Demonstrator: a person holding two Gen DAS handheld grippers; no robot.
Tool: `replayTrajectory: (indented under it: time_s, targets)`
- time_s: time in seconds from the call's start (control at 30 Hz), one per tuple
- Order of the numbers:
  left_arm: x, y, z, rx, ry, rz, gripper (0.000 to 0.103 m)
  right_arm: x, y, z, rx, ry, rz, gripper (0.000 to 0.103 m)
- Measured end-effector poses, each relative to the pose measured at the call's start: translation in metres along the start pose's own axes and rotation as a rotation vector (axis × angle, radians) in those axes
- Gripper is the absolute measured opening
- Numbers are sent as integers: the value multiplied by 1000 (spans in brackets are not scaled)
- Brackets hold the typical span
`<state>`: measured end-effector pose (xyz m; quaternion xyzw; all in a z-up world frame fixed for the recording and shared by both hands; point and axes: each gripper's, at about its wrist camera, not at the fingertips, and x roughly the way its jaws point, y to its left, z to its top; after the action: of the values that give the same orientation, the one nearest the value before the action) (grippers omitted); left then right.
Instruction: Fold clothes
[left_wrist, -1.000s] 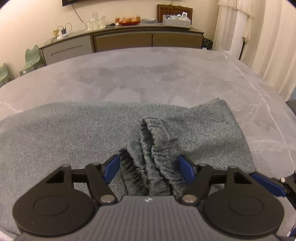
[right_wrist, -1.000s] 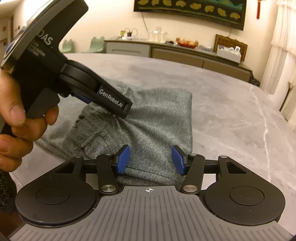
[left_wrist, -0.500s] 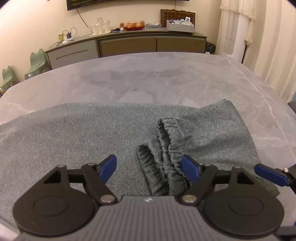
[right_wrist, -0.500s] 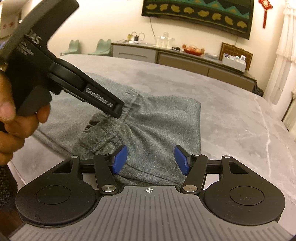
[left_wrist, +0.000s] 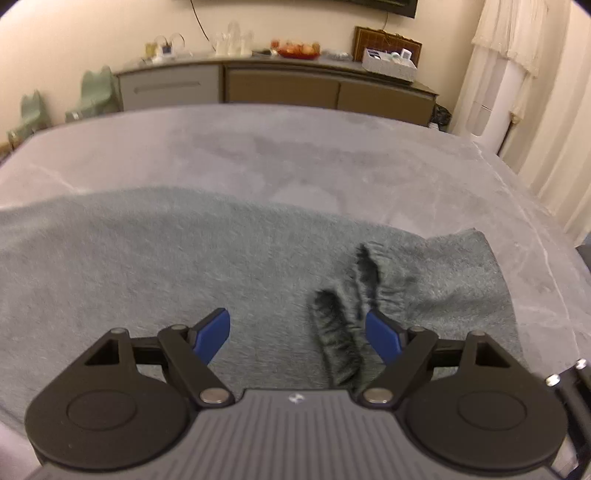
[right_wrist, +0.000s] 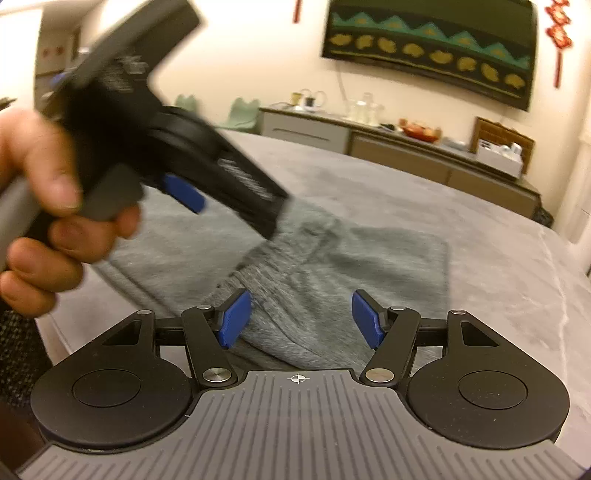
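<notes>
Left wrist view: wide-open left tool (left_wrist: 297, 332) hovers above gray garment (left_wrist: 147, 258).

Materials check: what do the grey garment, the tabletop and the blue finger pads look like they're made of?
Garment: soft fleece-like knit, matte, fuzzy nap, gathered elastic cuffs.
Tabletop: grey stone or stone-look slab, matte, pale veins; cannot tell which.
Finger pads: blue, smooth, probably rubber or plastic.
</notes>
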<state>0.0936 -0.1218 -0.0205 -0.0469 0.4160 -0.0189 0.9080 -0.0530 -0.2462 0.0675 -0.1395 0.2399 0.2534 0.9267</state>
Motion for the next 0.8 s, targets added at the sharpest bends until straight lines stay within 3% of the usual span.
replayTrajectory:
  time_s: [0.13,0.17,0.33,0.4,0.53,0.6,0.73,0.8]
  targets:
    - [15,-15,8,23,25,-79,82,3,0,3,4,2,16,63]
    - [18,-19,10,28,31,-99,82,4,-2,3,18,9,26,58]
    - [39,-30,24,11,76,-127,79,9,-12,-4,46,70,11,54]
    - [23,-19,19,-11,38,-139,79,5,-17,-5,68,55,2,58]
    - [-9,19,5,-79,-48,-78,83,-6,-20,1,99,1,28,66]
    - [-4,27,7,-94,-20,-101,85,-7,-18,4,102,-12,45,70]
    - [33,7,14,-8,90,-144,87,-3,-12,0,57,-8,13,70]
    - [40,-6,20,20,80,-168,84,-1,-9,-2,35,-6,-3,68]
